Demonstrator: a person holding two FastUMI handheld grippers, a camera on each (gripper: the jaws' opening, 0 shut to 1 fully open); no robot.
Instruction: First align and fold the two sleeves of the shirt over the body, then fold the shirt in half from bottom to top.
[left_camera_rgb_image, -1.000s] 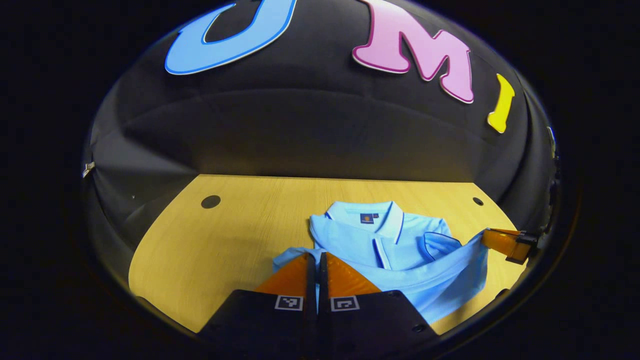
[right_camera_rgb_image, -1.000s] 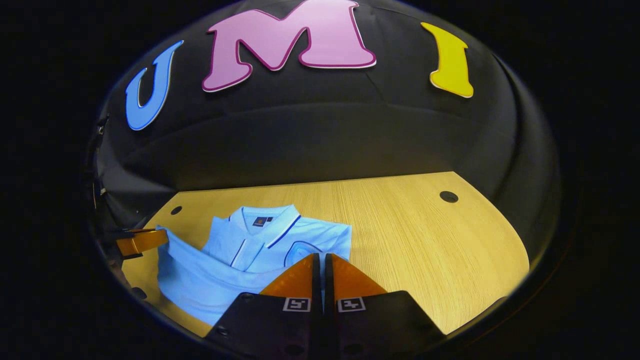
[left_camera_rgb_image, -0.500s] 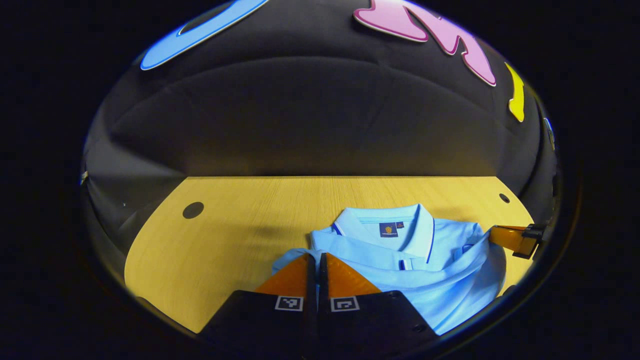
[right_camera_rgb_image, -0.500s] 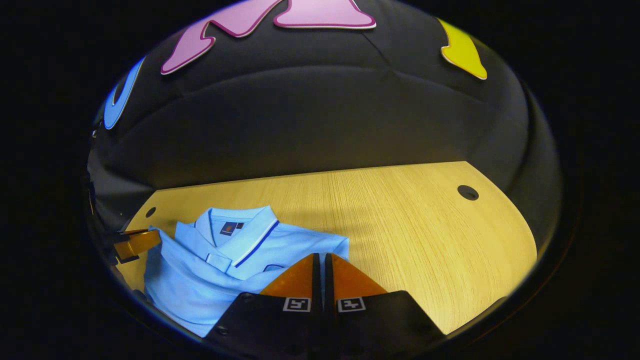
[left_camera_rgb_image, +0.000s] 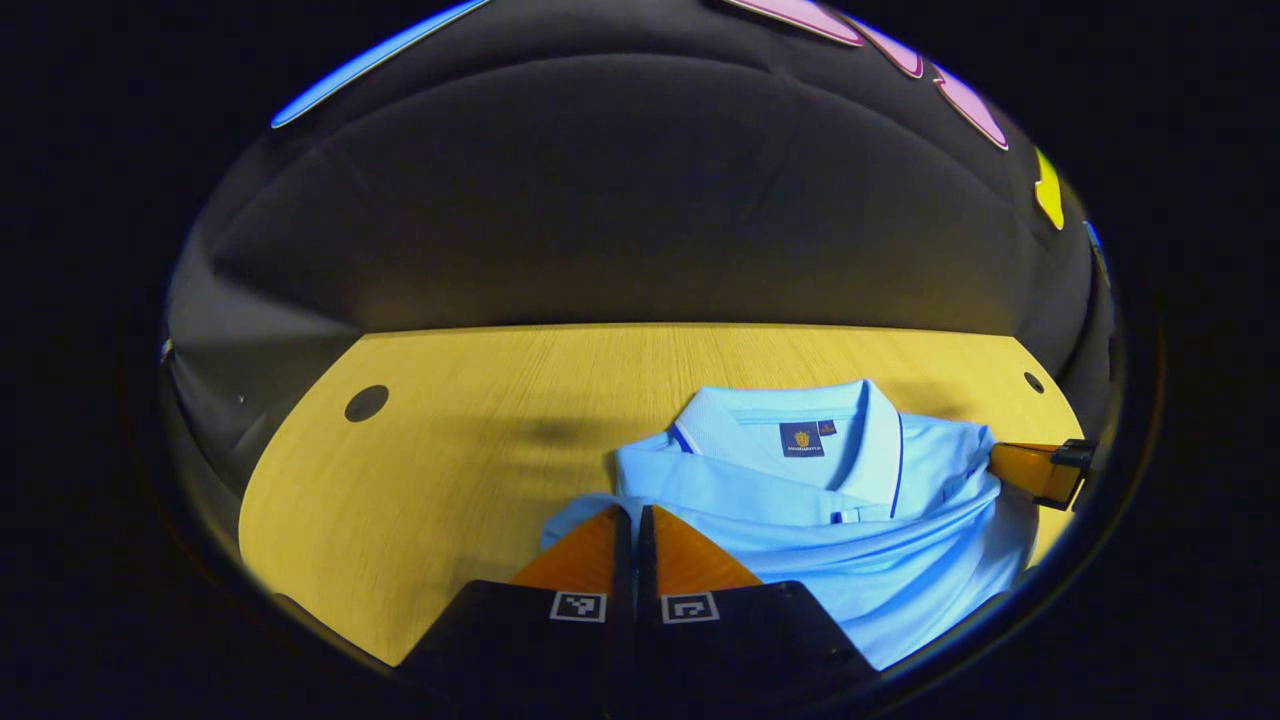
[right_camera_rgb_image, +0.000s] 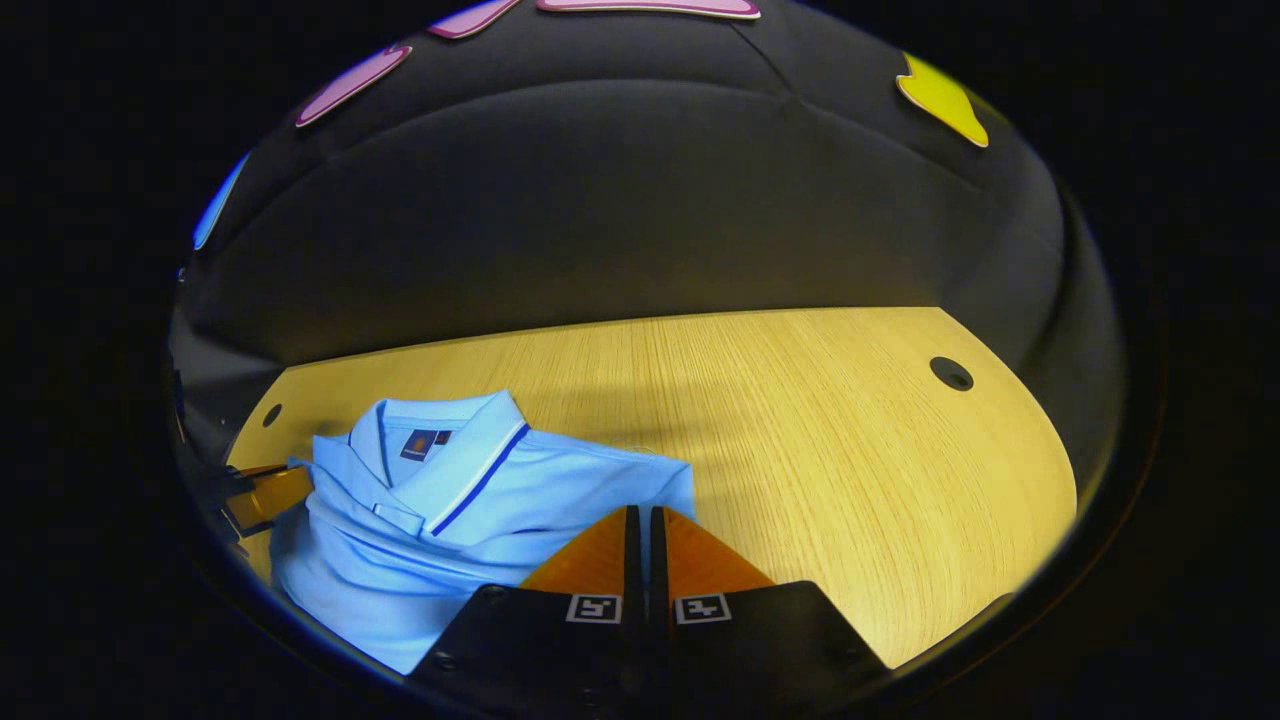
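Both grippers sit low over the wooden desk (right_camera_rgb_image: 800, 440), left gripper (left_camera_rgb_image: 632, 512) and right gripper (right_camera_rgb_image: 640, 512) each with jaws closed on a lower corner of the light-blue shirt (left_camera_rgb_image: 800, 500), folded toward its collar (right_camera_rgb_image: 450, 450).

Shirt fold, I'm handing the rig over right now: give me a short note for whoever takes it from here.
Left claw: shut on the shirt, pinching the hem at one bottom corner.
Right claw: shut on the shirt at the other bottom corner.
Shirt lies on the wooden table, collar toward the booth wall.
Done: sleeves appear folded in; the bottom edge is lifted and carried up close to the collar.
Left: lay the hem down level near the collar, open both claws, withdraw.
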